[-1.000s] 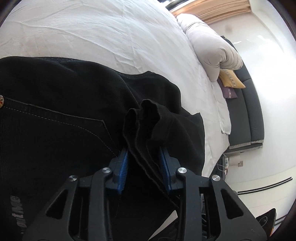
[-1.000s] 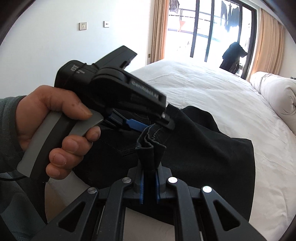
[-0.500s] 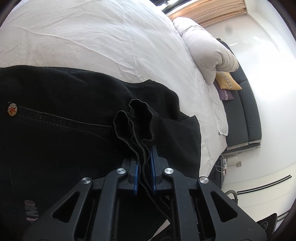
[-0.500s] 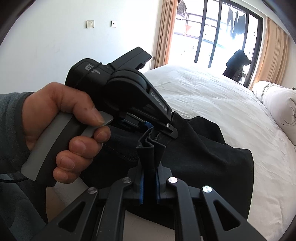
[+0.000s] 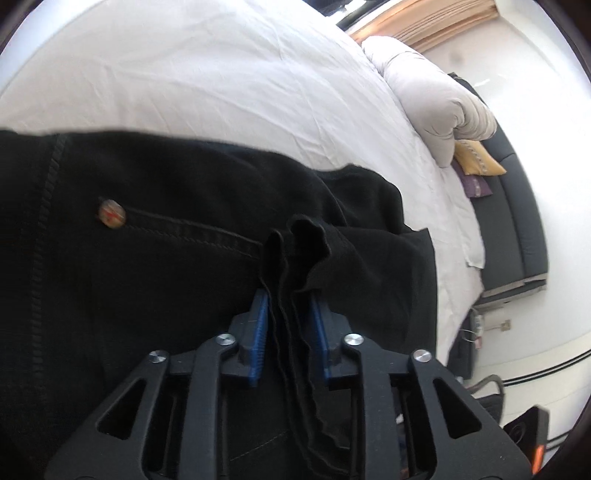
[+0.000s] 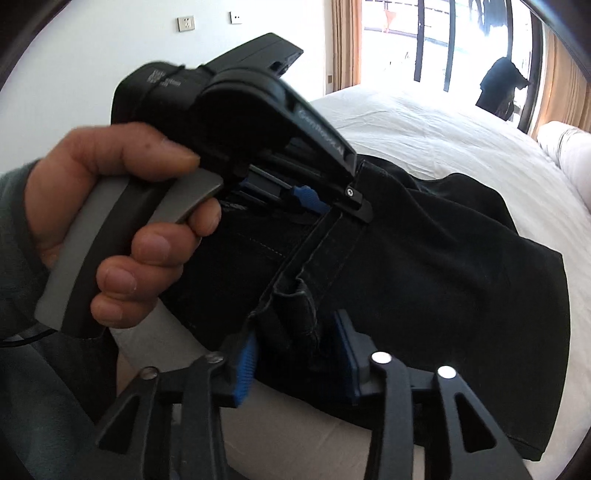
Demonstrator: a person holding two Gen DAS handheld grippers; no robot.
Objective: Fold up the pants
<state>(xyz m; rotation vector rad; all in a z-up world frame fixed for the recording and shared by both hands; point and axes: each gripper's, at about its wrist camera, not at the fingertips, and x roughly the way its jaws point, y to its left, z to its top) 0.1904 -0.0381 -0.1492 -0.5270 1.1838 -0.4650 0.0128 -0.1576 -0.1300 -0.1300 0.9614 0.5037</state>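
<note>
Black pants [image 5: 155, 258] lie folded on a white bed [image 5: 221, 74], with a metal rivet [image 5: 112, 217] by a pocket seam. My left gripper [image 5: 290, 317] has its blue pads apart, and a bunched hem of the pants [image 5: 295, 240] hangs loose between them. In the right wrist view the pants [image 6: 443, 277] spread across the bed corner. My right gripper [image 6: 299, 347] is open, with a fold of the waistband [image 6: 295, 302] lying between its pads. The left gripper [image 6: 258, 122], held by a hand [image 6: 122, 221], sits just beyond it over the same edge.
A rolled white duvet [image 5: 436, 99] lies at the far end of the bed. A dark sofa [image 5: 513, 221] with yellow and purple cushions stands beyond it. A glass door with tan curtains [image 6: 424, 40] is behind the bed. A white wall with sockets [image 6: 184, 24] is at the left.
Both grippers were shut on the pants' edge half a second ago; now both have opened and the cloth lies loose between the pads. The waistband has unfolded.
</note>
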